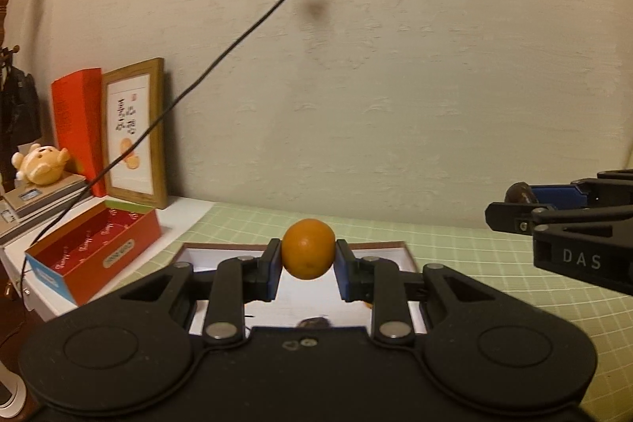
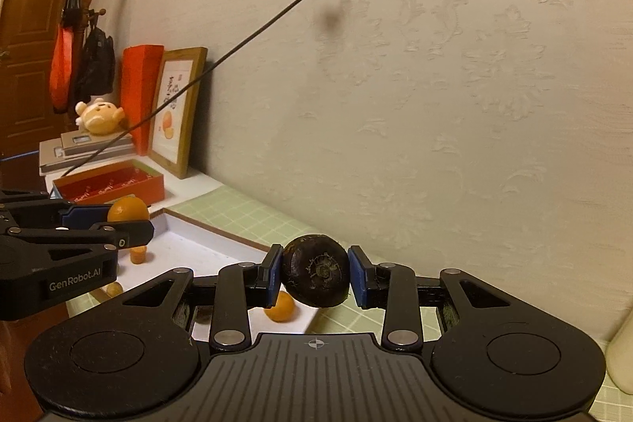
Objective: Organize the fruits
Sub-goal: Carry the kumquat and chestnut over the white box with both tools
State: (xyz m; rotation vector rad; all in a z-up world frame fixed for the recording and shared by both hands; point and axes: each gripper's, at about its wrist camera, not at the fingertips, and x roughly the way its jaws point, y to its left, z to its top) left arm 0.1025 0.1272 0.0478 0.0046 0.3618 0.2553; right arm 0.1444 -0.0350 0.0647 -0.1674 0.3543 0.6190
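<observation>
My left gripper (image 1: 308, 260) is shut on a small orange (image 1: 308, 248) and holds it above a white tray with a brown rim (image 1: 221, 256). My right gripper (image 2: 315, 273) is shut on a dark round fruit (image 2: 317, 270) and holds it above the tray's right end (image 2: 221, 244). The right gripper also shows at the right edge of the left wrist view (image 1: 510, 208), with the dark fruit (image 1: 519, 192) in it. The left gripper shows at the left of the right wrist view (image 2: 130, 220), with the orange (image 2: 127, 208). Small orange fruits (image 2: 280, 306) lie in the tray.
A green grid mat (image 1: 474, 256) covers the table against a pale wall. At the left stand a red open box (image 1: 95, 248), a framed picture (image 1: 132, 133), a red folder, a plush toy (image 1: 39, 165) on a scale and a black cable (image 1: 221, 58) from a wall socket.
</observation>
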